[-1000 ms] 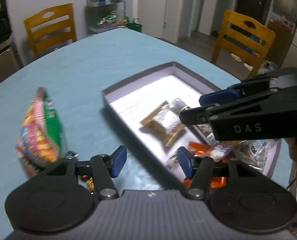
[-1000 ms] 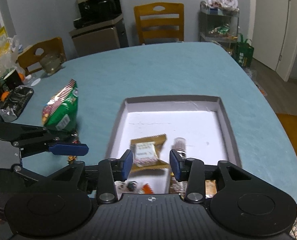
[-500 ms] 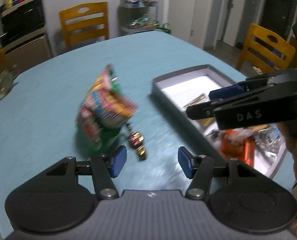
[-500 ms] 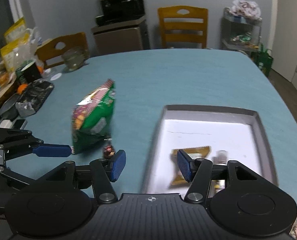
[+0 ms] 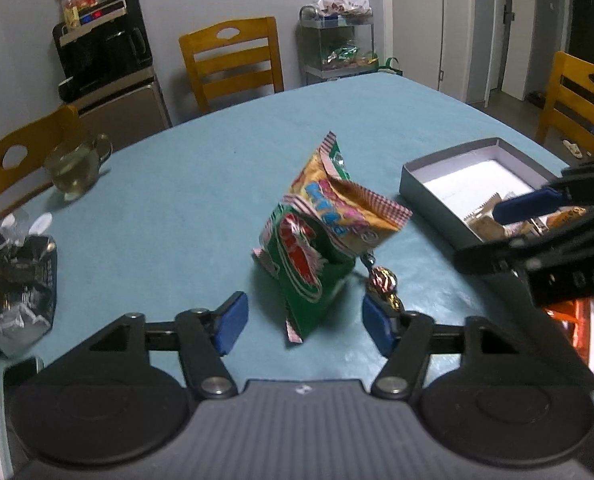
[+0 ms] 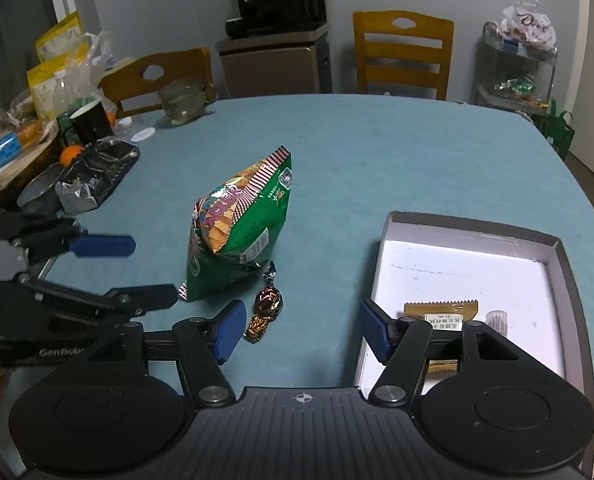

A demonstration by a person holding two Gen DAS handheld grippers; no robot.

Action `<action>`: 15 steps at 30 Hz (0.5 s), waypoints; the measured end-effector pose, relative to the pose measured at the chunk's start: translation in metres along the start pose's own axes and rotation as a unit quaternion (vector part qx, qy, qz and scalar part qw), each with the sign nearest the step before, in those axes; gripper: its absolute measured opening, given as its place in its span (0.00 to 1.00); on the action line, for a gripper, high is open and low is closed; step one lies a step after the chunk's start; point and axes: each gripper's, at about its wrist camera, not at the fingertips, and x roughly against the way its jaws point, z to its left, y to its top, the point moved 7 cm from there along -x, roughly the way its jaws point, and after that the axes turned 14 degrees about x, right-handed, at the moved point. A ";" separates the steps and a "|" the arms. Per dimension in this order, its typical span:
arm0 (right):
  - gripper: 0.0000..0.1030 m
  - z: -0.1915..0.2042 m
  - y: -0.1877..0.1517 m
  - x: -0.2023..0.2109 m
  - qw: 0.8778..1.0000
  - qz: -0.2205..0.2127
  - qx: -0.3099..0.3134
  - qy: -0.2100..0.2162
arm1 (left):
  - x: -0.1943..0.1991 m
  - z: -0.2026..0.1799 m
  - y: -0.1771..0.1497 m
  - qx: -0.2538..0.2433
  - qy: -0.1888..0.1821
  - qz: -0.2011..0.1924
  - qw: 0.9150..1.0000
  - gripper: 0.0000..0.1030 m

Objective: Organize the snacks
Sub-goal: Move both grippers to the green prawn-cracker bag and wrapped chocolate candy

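Both sets of jaws are opening and grip nothing. The left gripper [image 5: 303, 322] has the lower corner of the chip bag [image 5: 321, 236] lying in its gap, with the blue pads clear of the foil on either side. The right gripper [image 6: 297, 332] hangs over bare cloth between the candies [image 6: 265, 309] at its 9 o'clock pad and the box [image 6: 473, 224] at its 3 o'clock pad.

The bag stands half-propped on the table [image 6: 377, 152], puffy and slick. If the left pads close on that thin corner alone, I judge the foil may slide out or the bag may swing and drop on the way to the box.

The two wrapped candies lie touching the bag's base, at 3 o'clock from it in the left view. Dragging the bag could roll them off across the cloth.

The grippers sit close: in the left view the right one crosses at 3 o'clock above the box's near wall. If both reach for the bag together, fingers may clash.

The box, at 2 o'clock from the bag, already holds several packets [image 6: 441, 316]; a bulky bag dropped in carelessly could perch on them and tip over the low wall.
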 end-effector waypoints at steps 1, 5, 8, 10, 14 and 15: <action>0.61 0.002 0.000 -0.001 1.000 0.002 0.003 0.001 | -0.002 0.000 0.002 -0.006 0.000 -0.002 1.000 0.65; 0.61 0.015 0.001 -0.006 1.000 0.006 0.026 0.008 | -0.016 0.003 0.011 -0.012 0.007 -0.005 1.000 0.65; 0.63 0.022 0.001 -0.008 0.999 0.010 0.039 0.009 | -0.025 0.006 0.013 -0.012 0.003 0.001 1.000 0.65; 0.63 0.024 0.000 -0.009 0.999 0.014 0.040 0.010 | -0.032 0.006 0.013 -0.020 0.000 0.005 1.000 0.65; 0.65 0.022 -0.003 -0.012 0.999 0.024 0.037 0.007 | -0.046 0.004 0.013 -0.033 -0.005 0.011 0.999 0.65; 0.65 0.021 -0.004 -0.013 0.999 0.026 0.038 0.007 | -0.049 0.003 0.014 -0.036 -0.006 0.010 0.999 0.65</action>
